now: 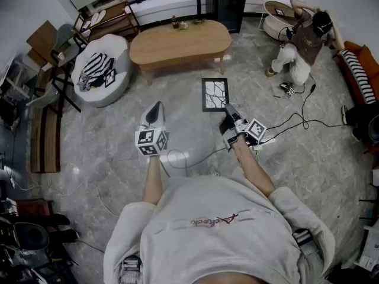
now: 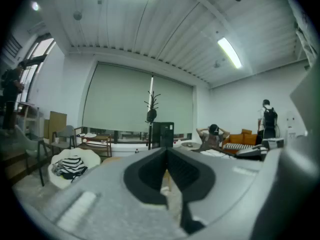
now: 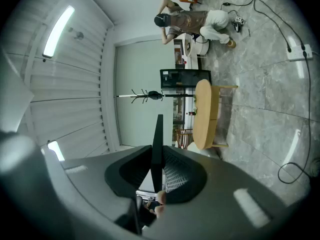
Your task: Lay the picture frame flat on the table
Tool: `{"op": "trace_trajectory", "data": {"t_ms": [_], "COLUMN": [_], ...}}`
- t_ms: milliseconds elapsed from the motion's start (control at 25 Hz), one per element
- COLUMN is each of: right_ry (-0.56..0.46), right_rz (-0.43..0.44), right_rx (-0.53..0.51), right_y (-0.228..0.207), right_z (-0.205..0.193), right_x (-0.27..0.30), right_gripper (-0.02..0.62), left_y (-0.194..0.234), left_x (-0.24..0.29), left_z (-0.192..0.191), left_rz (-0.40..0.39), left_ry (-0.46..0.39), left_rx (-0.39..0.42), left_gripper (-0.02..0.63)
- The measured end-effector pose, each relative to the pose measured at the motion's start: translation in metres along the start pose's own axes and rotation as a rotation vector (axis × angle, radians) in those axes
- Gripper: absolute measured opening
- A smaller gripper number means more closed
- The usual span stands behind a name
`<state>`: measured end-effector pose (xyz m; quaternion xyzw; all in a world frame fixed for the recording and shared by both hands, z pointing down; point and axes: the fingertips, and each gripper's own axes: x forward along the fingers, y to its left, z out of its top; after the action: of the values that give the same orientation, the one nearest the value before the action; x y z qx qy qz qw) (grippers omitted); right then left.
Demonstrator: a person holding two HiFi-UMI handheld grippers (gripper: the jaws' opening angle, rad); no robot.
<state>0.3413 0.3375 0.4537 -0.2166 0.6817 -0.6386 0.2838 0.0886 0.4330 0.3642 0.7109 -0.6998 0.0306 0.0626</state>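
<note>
A black picture frame with a white cracked-pattern picture hangs in the air over the grey floor, short of the oval wooden table. My right gripper is shut on its near edge. The right gripper view shows the frame edge-on as a thin dark blade pinched between the pads, with the table beyond it. My left gripper is held left of the frame, apart from it. In the left gripper view the left gripper has its jaws together with nothing in them.
A small bottle and small items stand at the table's far edge. A white beanbag with striped cloth lies to the left. A person crouches at the far right beside an orange sofa. Cables trail over the floor.
</note>
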Motion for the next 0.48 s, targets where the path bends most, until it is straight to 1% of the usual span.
{"op": "trace_trajectory", "data": {"t_ms": [120, 280, 480], "right_ry": [0.009, 0.011, 0.021], "right_rz": [0.000, -0.004, -0.003], "right_rx": [0.003, 0.021, 0.010], "right_y": [-0.001, -0.002, -0.001], "right_z": [-0.011, -0.004, -0.005], "right_x": [0.000, 0.004, 0.003], "right_gripper": [0.075, 0.075, 0.075], "left_y": [0.001, -0.006, -0.008], "left_x": [-0.007, 0.003, -0.001], "left_z": [0.000, 0.002, 0.004], "left_rz": [-0.004, -0.005, -0.005], "left_ry": [-0.004, -0.001, -0.002], "left_rx": [-0.003, -0.003, -0.002], "left_gripper": [0.000, 0.000, 0.000]}}
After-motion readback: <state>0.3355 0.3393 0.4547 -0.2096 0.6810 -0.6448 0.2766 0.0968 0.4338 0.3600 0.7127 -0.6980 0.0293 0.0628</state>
